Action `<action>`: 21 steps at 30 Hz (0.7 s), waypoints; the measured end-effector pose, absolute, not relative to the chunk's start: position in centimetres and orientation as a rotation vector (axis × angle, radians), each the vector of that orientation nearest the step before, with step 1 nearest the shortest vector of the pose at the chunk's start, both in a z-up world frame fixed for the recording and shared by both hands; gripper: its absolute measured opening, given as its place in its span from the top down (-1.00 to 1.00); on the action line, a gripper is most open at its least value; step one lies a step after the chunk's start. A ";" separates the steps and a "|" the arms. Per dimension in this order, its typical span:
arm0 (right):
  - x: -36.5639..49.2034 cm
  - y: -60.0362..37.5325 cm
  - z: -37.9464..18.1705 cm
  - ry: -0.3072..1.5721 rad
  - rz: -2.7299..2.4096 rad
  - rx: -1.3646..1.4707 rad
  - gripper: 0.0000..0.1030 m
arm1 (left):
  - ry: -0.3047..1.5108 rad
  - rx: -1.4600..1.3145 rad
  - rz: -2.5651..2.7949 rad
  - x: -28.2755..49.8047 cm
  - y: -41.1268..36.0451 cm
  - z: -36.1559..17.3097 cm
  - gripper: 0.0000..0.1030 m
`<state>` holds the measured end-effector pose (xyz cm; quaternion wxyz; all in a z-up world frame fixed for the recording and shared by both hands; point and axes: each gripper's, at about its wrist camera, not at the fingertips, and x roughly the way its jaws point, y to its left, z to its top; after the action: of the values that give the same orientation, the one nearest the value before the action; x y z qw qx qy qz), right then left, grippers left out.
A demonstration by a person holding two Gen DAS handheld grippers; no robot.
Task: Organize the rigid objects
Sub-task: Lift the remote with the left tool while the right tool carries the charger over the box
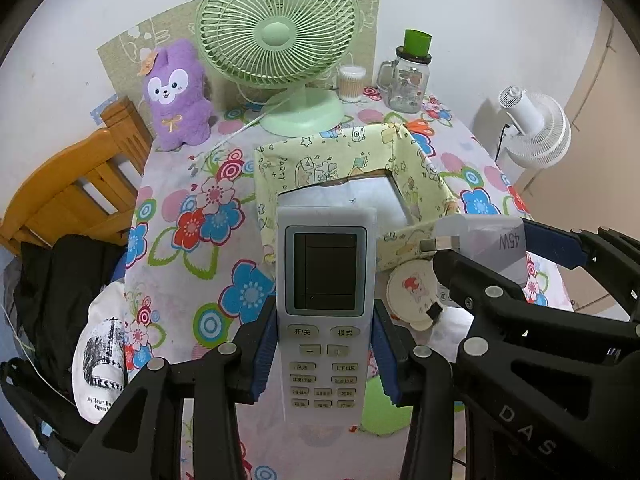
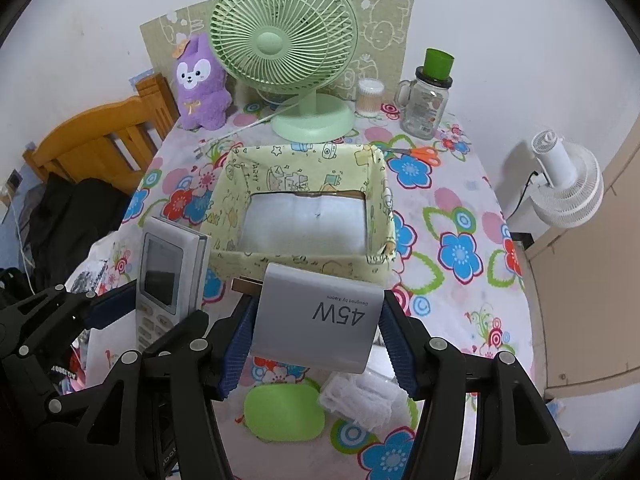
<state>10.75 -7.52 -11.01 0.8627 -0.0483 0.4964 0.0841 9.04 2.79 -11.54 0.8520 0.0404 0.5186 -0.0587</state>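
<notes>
The left gripper [image 1: 324,354] holds a pale grey air-conditioner remote control with a dark screen and rows of labelled buttons [image 1: 323,300]; its blue-padded fingers [image 1: 262,364] are pressed against the remote's two long edges at button height. The remote stands upright, screen end pointing away, raised above the surface [image 1: 176,248], which is covered by a white cloth printed with blue, red and pink flowers. Its far end overlaps the near wall of an open rectangular storage box lined with pale yellow cartoon-print fabric [image 1: 320,160], whose white floor shows inside.

The right gripper [image 2: 316,350] grips a light grey rectangular power adapter marked "45W" [image 2: 316,324], with the blue fingers [image 2: 236,354] squeezing its left and right sides. The adapter hangs in the air just in front of the box's near wall [image 2: 304,264], and a metal plug sticks out at its left corner. In the right wrist view the remote [image 2: 168,280] appears to the left of the box, beside the adapter.

Under the right gripper a flat lime-green rounded pad [image 2: 284,412] and a wad of white mesh [image 2: 360,400] lie on the cloth. Behind the box stand a mint-green desk fan [image 2: 288,52], a purple plush rabbit [image 2: 202,84], a clear jar of cotton swabs [image 2: 368,98] and a glass handled jar topped with a green cup [image 2: 426,96]. Orange-handled scissors [image 2: 420,154] lie near the box's far right corner.
</notes>
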 end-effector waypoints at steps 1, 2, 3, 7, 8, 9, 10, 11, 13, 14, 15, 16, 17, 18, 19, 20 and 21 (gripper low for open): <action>11.1 -7.6 -11.0 1.041 0.179 -0.105 -0.21 | 1.092 0.086 -0.119 9.4 2.6 -11.6 0.13; 11.4 -7.7 -11.0 1.042 0.181 -0.105 -0.21 | 1.092 0.086 -0.115 9.6 2.5 -11.6 0.13; 11.8 -7.9 -11.0 1.044 0.183 -0.104 -0.21 | 1.092 0.085 -0.110 10.0 2.4 -11.5 0.13; 13.4 -8.3 -10.9 1.042 0.200 -0.111 -0.21 | 1.090 0.069 -0.094 11.2 2.1 -11.4 0.13; 13.7 -8.3 -10.9 1.042 0.204 -0.114 -0.21 | 1.089 0.065 -0.090 11.6 2.1 -11.4 0.13; 14.1 -8.4 -10.8 1.041 0.208 -0.117 -0.21 | 1.089 0.063 -0.086 11.9 2.0 -11.4 0.13; 14.6 -8.5 -10.8 1.041 0.211 -0.118 -0.21 | 1.089 0.062 -0.081 12.4 1.9 -11.4 0.13; 15.0 -8.5 -10.9 1.041 0.213 -0.118 -0.21 | 1.088 0.060 -0.077 12.7 1.9 -11.4 0.13; 16.0 -8.7 -10.9 1.042 0.218 -0.115 -0.21 | 1.087 0.059 -0.068 13.5 1.7 -11.4 0.13; 16.4 -8.8 -11.0 1.043 0.219 -0.115 -0.21 | 1.087 0.058 -0.065 13.9 1.7 -11.4 0.13; 16.9 -8.8 -11.0 1.043 0.222 -0.116 -0.21 | 1.087 0.057 -0.062 14.3 1.7 -11.4 0.13; 17.4 -8.8 -11.1 1.044 0.224 -0.117 -0.21 | 1.087 0.056 -0.058 14.7 1.6 -11.5 0.13; 17.9 -8.9 -11.1 1.045 0.226 -0.118 -0.21 | 1.088 0.053 -0.054 15.1 1.6 -11.5 0.13; 18.3 -8.9 -11.2 1.046 0.228 -0.118 -0.21 | 1.089 0.051 -0.050 15.6 1.6 -11.6 0.13; 18.8 -8.9 -11.2 1.047 0.231 -0.119 -0.21 | 1.089 0.050 -0.047 16.0 1.6 -11.6 0.13; 19.4 -8.9 -11.3 1.048 0.234 -0.119 -0.21 | 1.088 0.050 -0.042 16.4 1.5 -11.7 0.13; 19.8 -9.0 -11.4 1.049 0.235 -0.119 -0.21 | 1.089 0.050 -0.038 16.7 1.5 -11.7 0.13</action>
<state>19.77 -8.97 -11.38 0.8573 -0.0568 0.4993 0.1120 16.74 1.47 -11.72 0.8550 0.0240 0.5177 -0.0182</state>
